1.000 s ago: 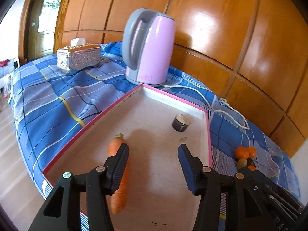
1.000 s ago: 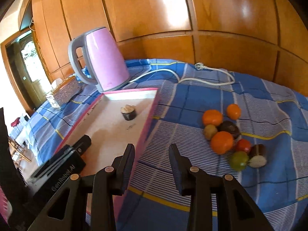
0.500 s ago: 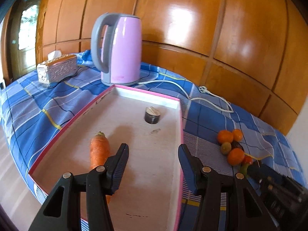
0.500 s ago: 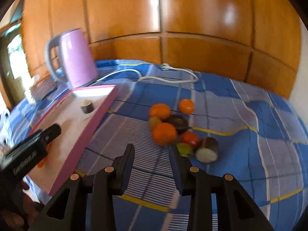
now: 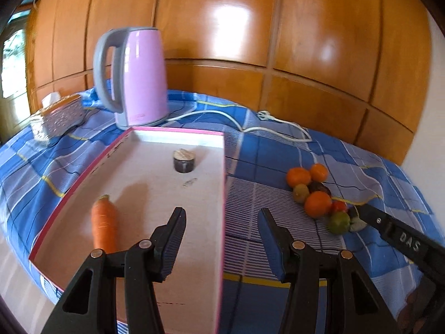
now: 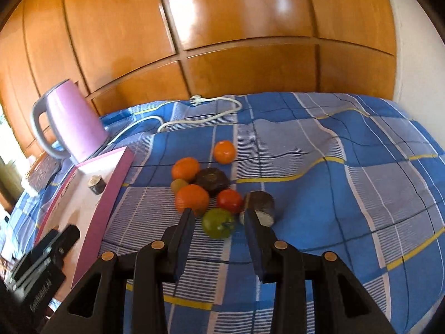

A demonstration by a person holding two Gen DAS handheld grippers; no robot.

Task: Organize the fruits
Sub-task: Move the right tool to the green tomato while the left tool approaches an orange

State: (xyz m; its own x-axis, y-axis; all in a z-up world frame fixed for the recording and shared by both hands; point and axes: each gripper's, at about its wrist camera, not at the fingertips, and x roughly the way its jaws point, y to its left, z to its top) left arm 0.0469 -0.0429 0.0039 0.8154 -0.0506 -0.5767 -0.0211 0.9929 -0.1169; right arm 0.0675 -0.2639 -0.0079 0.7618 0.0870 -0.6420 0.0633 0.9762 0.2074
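Note:
A pink-rimmed tray lies on the blue plaid cloth and holds a carrot and a dark cut piece. My left gripper is open and empty above the tray's right rim. To the right lies a fruit cluster: oranges, a green tomato, a red tomato, a dark round fruit and a dark cut piece. My right gripper is open, its fingers on either side of the green tomato, just short of it. The cluster also shows in the left wrist view.
A pink kettle stands behind the tray, its white cord trailing right along the wood-panelled wall. A silver tissue box sits at the far left. The table's edge runs close below the tray.
My right gripper has swung right from the tray and closed in on the fruit cluster, now straddling the green tomato. My left gripper has turned right, off the carrot, over the tray's right rim.

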